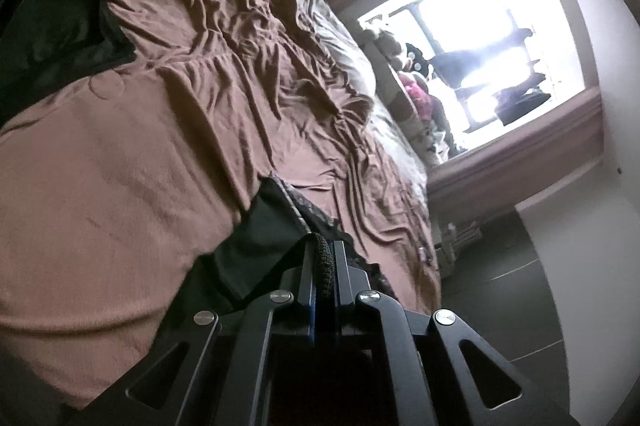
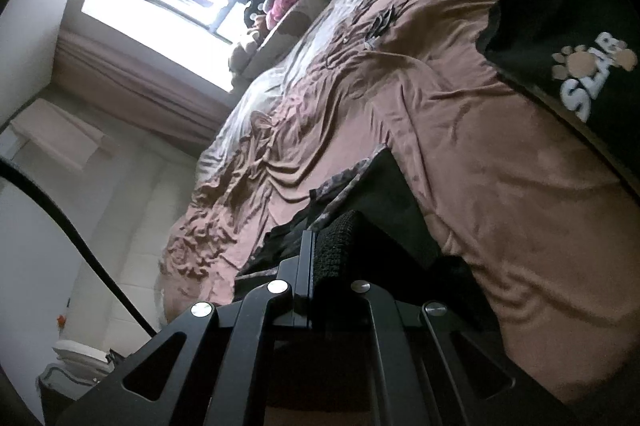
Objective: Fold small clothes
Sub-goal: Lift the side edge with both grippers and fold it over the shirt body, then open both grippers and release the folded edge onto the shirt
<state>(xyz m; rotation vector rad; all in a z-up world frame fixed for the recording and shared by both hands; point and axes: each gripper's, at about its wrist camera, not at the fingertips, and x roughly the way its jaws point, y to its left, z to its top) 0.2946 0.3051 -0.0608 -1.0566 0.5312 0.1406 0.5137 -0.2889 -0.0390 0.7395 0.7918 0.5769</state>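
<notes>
Nearest to you in the left wrist view, your left gripper (image 1: 323,258) has its jaws pressed together on a thick black knitted edge of the dark garment (image 1: 260,230), which pokes up between the two fingers. From that pinch the garment hangs forward and to the left, a flat dark panel with a strip of patterned lace trim (image 1: 308,210) along its far edge, held just above the brown bedspread (image 1: 160,146).

In the right wrist view, your right gripper (image 2: 316,254) is likewise clamped on the same dark garment (image 2: 384,194); a wad of black knit fabric bulges over the right finger, and the lace trim (image 2: 340,186) shows on the left of the dark panel. The cloth stretches away from the jaws over the near part of the bed.

The bedspread (image 2: 460,154) is smooth near you and heavily wrinkled farther off, with a pale sheet (image 2: 280,82) beyond it. A black garment with white lettering and paw prints (image 2: 580,78) lies on the bed at the right of that view. Another black item (image 1: 56,34) lies at the far left of the bed in the left view. Past the bed, stuffed toys (image 1: 416,82) sit below a bright window (image 1: 472,46).
</notes>
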